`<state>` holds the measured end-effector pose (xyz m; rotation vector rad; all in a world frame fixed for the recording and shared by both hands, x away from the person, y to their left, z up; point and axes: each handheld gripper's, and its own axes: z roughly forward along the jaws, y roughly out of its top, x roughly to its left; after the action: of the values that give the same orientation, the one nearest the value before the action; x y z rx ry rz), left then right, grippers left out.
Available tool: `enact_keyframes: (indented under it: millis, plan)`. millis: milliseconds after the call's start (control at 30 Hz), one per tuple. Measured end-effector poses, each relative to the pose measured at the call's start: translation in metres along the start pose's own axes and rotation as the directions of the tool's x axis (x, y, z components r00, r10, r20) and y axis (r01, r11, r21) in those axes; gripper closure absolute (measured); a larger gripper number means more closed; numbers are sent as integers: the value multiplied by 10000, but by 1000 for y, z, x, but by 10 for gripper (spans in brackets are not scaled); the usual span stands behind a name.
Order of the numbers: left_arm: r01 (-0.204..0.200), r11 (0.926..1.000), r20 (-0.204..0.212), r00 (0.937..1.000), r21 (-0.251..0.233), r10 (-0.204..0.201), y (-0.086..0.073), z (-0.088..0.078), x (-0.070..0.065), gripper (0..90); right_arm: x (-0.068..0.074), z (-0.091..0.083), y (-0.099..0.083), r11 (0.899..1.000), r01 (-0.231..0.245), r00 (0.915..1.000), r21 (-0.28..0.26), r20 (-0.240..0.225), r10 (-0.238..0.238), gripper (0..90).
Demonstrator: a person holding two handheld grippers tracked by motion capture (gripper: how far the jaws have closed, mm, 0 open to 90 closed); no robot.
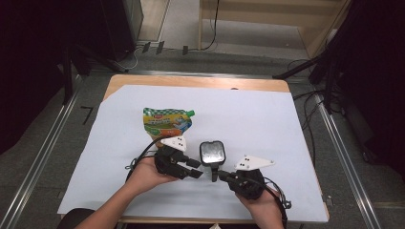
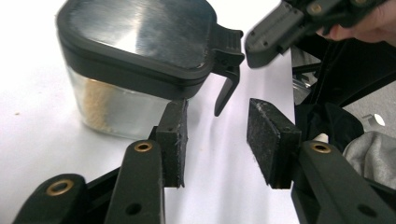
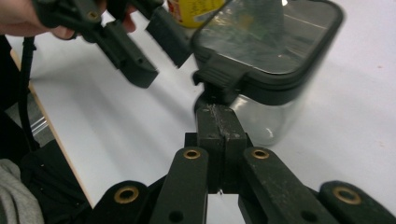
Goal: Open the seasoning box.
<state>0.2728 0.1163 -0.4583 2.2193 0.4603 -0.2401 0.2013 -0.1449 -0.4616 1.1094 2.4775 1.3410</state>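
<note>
A clear glass jar [image 1: 212, 152] with a black-rimmed, steel-topped lid [image 2: 135, 32] stands on the white sheet between my two grippers. A little tan powder [image 2: 98, 102] clings inside it. The lid's black latch lever [image 2: 226, 91] hangs down on my side. My left gripper [image 1: 195, 169] is open with nothing between its pads [image 2: 173, 140], just left of the lever. My right gripper [image 3: 218, 116] is shut, its tips right under the latch [image 3: 219, 79]; I cannot tell whether they touch it. A green and orange spouted pouch [image 1: 167, 121] lies flat behind the left gripper.
The white sheet [image 1: 267, 119] covers a wooden table whose near edge [image 1: 191, 220] runs under my forearms. Dark and grey cloth [image 2: 369, 149] sits below that edge. Cables and dark stands [image 1: 329, 62] crowd the floor to the right and behind.
</note>
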Motion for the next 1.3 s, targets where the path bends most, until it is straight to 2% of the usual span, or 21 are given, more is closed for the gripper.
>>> enact_keyframes:
  millis: [133,167,367,467,567,933,1300]
  plan:
    - [61,9999,-77,10000,-84,-62,-1,-3,3,570,4,4,1,10000,84,9999,46,-122,-83,900]
    - [224,9996,-61,9997,-179,-225,-2,-4,6,565,7,7,0,9999,125,9998,112,-182,-123,900]
    - [384,9991,-223,9990,-194,-389,-3,-6,11,537,16,24,-1,9990,246,9987,369,-459,-229,900]
    - [400,9989,-224,9989,-230,-405,-3,-6,11,518,17,29,-1,9990,226,9986,394,-485,-207,900]
    - [565,9978,-270,9980,-341,-575,-2,-6,12,490,17,34,-2,9992,158,9995,366,-289,-147,900]
    - [635,9973,-349,9973,-372,-648,-2,-7,14,475,14,33,-3,9989,154,9994,432,-324,-140,900]
    - [547,9982,-378,9977,-251,-556,-2,-5,14,474,2,25,-3,9986,-124,9998,505,-115,130,900]
